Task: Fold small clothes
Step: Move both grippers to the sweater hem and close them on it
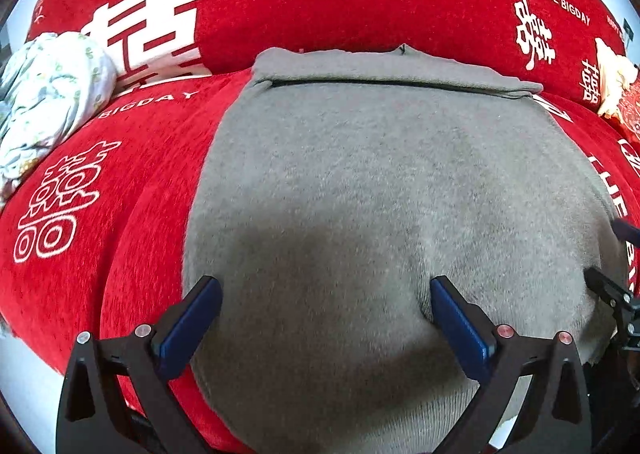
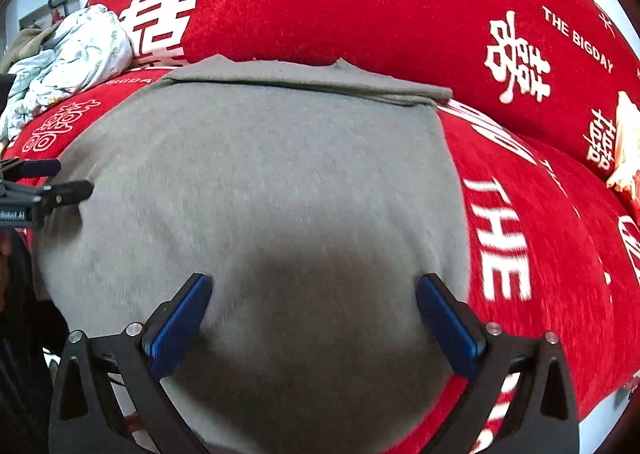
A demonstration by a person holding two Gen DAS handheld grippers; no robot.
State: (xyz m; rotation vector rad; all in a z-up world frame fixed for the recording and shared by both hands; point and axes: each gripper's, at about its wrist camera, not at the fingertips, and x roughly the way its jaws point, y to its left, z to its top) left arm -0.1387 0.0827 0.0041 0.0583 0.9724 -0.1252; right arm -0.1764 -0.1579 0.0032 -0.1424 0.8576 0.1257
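Both tongs, left tongs (image 1: 326, 328) and right tongs (image 2: 314, 324), hang wide open, holding nothing, over the grey cloth (image 1: 380, 182) spread on the red sofa (image 1: 100, 182), and its folded edge at twelve o'clock could flop open if they tug

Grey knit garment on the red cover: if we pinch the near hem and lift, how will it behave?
Likely floppy: the grey knit garment drapes over the cushion's curve and its far edge already lies folded flat. Probably light for its size, since the fabric looks thin. Likely clingy, not slippery: fuzzy knit on the textured red printed sofa cover may drag when pulled.
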